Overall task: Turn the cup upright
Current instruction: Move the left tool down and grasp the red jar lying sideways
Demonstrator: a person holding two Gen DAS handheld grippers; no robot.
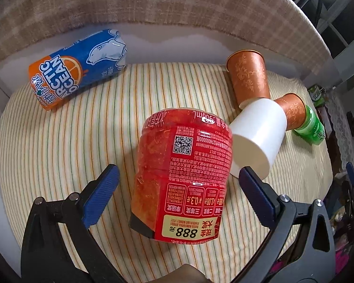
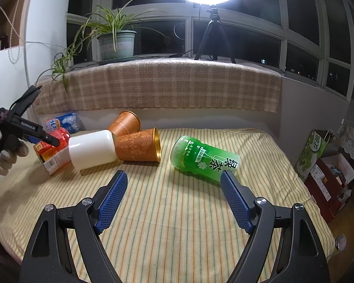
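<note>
Left wrist: left tongs wide astride glossy red cup on striped cloth; right tongs wide.

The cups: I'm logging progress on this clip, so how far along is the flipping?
Nothing looks done: the red cup, white cup, green cup, blue cup and both orange cups all lie on their sides on the striped cloth. In hand: the open left claw straddles the red cup, not yet closed. The right claw is open, holding nothing. Every flip remains.
</note>
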